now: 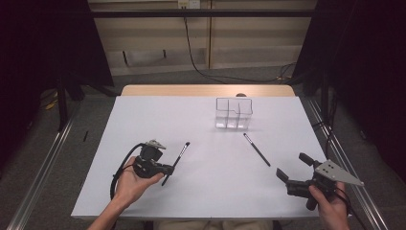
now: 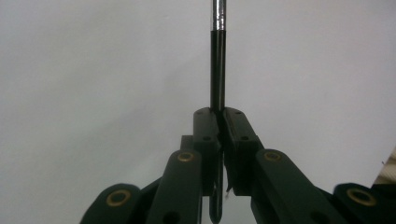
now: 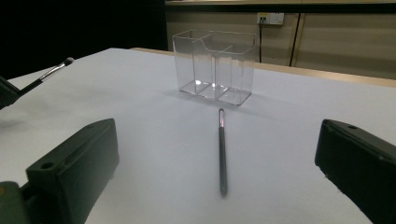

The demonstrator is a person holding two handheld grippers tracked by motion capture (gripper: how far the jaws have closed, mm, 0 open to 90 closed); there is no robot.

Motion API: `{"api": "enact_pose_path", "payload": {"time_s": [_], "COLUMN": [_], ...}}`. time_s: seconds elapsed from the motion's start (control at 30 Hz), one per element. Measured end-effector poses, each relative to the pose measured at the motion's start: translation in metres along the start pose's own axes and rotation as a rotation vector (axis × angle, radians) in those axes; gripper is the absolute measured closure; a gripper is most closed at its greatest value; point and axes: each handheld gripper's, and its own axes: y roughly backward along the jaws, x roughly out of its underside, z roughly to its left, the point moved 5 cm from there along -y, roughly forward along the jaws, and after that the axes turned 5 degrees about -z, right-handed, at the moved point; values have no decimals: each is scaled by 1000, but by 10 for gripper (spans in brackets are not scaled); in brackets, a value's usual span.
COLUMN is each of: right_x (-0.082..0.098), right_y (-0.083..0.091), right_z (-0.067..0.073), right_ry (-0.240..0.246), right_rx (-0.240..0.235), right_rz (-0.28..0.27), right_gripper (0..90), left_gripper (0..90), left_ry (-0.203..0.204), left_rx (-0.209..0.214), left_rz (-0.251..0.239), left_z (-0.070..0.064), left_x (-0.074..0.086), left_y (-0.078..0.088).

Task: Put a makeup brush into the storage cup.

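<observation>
My left hand-held gripper [image 1: 168,168] is clamped on a thin black brush [image 1: 176,162], pinching the handle low down, near its butt end. Left gripper view confirms it: both jaws pressed flat on the brush handle [image 2: 217,70], with the silver ferrule running out the top of the picture. The brush head points far and slightly right, lifted off the white desk [image 1: 143,124] as far as I can tell. My right hand-held gripper [image 1: 293,168] sits near right, jaws spread wide, nothing in them. It's aimed at a second thin dark stick, probably another brush or pen [image 3: 222,151], lying flat on the desk between me and the container.

Step in hand, as I read it: carry the held brush over to the clear organizer [image 1: 233,114] at far centre-right and drop it in upright. To do it well, keep the pinch firm, since a grip this low lets the long end swing. Tilt the brush vertical before going over the rim, come down inside one compartment and not on a divider, and release only once the butt end is well inside.

Container: clear plastic, open top, split into compartments by inner walls [image 3: 215,65]. All look empty. It's light, so it could slide if bumped.
</observation>
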Motion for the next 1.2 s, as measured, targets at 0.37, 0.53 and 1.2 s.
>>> {"api": "enact_pose_path", "payload": {"time_s": [0.37,0.53,1.2], "right_x": [0,0,0], "right_y": [0,1,1], "right_z": [0,1,2], "right_ry": [0,0,6], "right_rx": [-1,-3,-11], "right_rz": [-2,-2,-3], "right_gripper": [0,0,0], "left_gripper": [845,845,845], "left_ry": [-23,-23,-81], "left_rx": [-3,26,18], "left_rz": [-195,-260,-548], "left_z": [-3,-5,-3], "left_x": [-8,-8,-11], "left_y": [13,15,36]}}
